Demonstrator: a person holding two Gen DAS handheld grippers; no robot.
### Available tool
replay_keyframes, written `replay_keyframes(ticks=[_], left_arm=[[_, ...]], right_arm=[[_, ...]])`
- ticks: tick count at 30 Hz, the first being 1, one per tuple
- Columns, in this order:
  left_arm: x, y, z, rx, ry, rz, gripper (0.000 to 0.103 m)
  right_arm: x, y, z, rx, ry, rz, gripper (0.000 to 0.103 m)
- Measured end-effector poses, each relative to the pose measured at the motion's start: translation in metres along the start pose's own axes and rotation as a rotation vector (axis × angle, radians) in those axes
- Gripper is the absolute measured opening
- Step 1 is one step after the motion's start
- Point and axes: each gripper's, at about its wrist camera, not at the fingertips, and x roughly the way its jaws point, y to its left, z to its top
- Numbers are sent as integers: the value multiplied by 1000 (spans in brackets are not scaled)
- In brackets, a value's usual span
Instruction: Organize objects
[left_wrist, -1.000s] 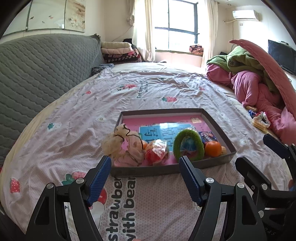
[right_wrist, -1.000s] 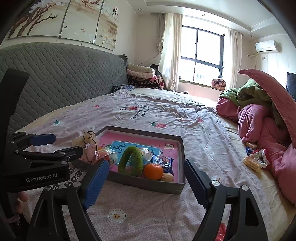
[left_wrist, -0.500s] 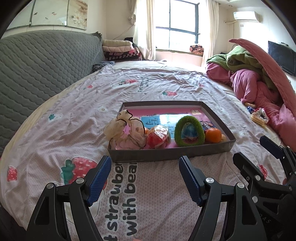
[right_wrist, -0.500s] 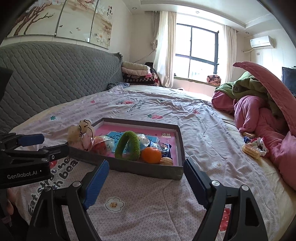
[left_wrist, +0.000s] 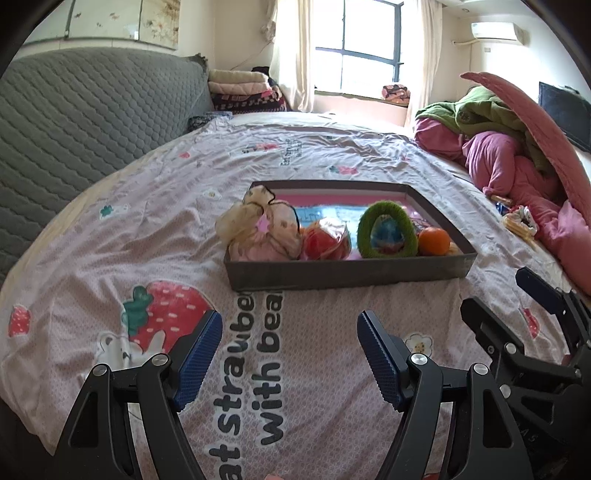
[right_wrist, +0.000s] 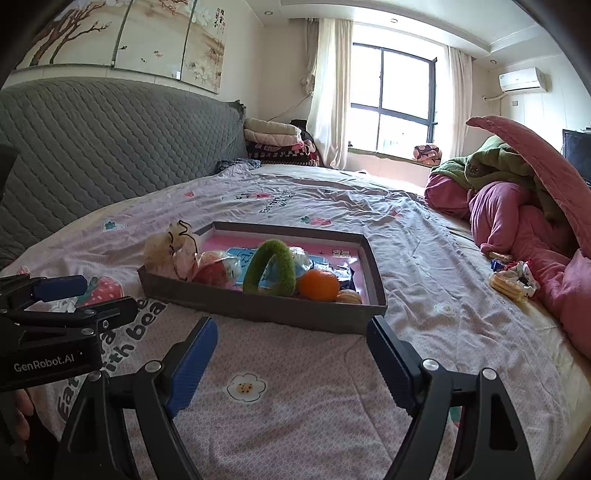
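From your left wrist camera, your left tongs (left_wrist: 290, 350) stand wide with nothing between the blue pads, over the pink printed bedsheet (left_wrist: 110, 236). Ahead of them, well apart, lies the shallow grey cardboard tray with a pink floor (left_wrist: 343, 275), its near wall facing you. Only this view shows your right tongs (left_wrist: 517, 299) from the side, off the tray's near right corner.

From your right wrist camera, your right tongs (right_wrist: 291, 354) are also wide and empty, their right pad just below the tray (right_wrist: 258, 308) at its near right corner. Here the round orange fruit (right_wrist: 318, 284) by that corner is plain, with the fuzzy green ring (right_wrist: 271, 271) standing upright beside it and a cream fabric pouch (right_wrist: 171, 251) at the near left corner. The crinkled packet behind the ring is too blurred to name. A pink and green heap of bedding (right_wrist: 517, 206) lies along the bed's right edge.
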Motion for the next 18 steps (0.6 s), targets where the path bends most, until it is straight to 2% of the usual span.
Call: replay_keyframes(ticks=[18], left_arm=[[17, 6, -23, -9, -5, 8, 77]], right_arm=[[4, 5, -28, 32, -16, 24, 82]])
